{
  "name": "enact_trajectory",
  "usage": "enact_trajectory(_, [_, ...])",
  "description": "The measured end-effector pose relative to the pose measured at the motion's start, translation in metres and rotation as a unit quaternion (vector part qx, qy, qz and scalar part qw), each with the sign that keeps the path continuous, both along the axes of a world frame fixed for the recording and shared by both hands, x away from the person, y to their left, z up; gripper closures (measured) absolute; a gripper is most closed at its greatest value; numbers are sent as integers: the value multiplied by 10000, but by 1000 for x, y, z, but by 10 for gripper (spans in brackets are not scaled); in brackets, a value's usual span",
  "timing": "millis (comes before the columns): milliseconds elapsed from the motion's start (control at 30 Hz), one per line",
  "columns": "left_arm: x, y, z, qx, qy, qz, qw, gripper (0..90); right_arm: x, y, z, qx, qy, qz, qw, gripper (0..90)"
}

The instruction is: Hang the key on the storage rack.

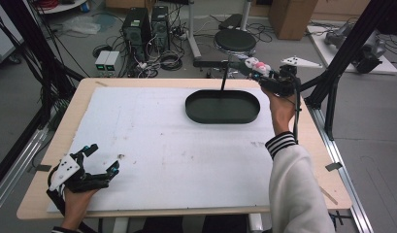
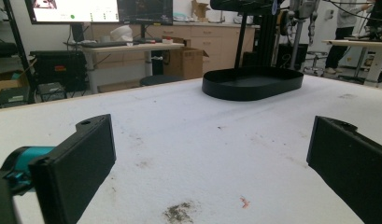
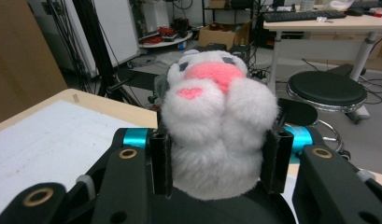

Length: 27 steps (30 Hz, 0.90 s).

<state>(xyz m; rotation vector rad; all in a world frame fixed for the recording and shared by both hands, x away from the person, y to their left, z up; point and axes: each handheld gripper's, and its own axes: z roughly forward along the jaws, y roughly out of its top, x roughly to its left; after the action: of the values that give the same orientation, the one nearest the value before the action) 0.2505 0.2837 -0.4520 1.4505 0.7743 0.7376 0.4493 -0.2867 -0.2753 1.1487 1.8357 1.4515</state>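
A white plush toy (image 3: 216,126) with a pink snout sits squeezed between the jaws of my right gripper (image 3: 219,163). From the high view, that right gripper (image 1: 266,74) is held up in the air past the far right end of a black oval tray (image 1: 223,115), with the plush toy (image 1: 258,65) sticking out of it to the left. The tray (image 2: 252,88) lies on the white mat and looks bare inside. My left gripper (image 1: 103,158) rests low at the table's near left corner, jaws spread wide, nothing between them; its fingers (image 2: 79,158) frame bare mat.
A white mat (image 1: 157,145) covers most of the wooden table. A black stool (image 1: 235,41) and computer towers (image 1: 145,26) stand on the floor beyond the far edge. Black frame posts (image 1: 339,73) rise at the table's right side. Small dirt marks (image 2: 179,212) speckle the mat.
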Motion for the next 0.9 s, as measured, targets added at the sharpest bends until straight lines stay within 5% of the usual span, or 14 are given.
enact_trajectory(900, [-2, 1, -1, -108, -82, 76, 9999, 17, 18, -2, -13, 74, 11, -321, 9995, 558])
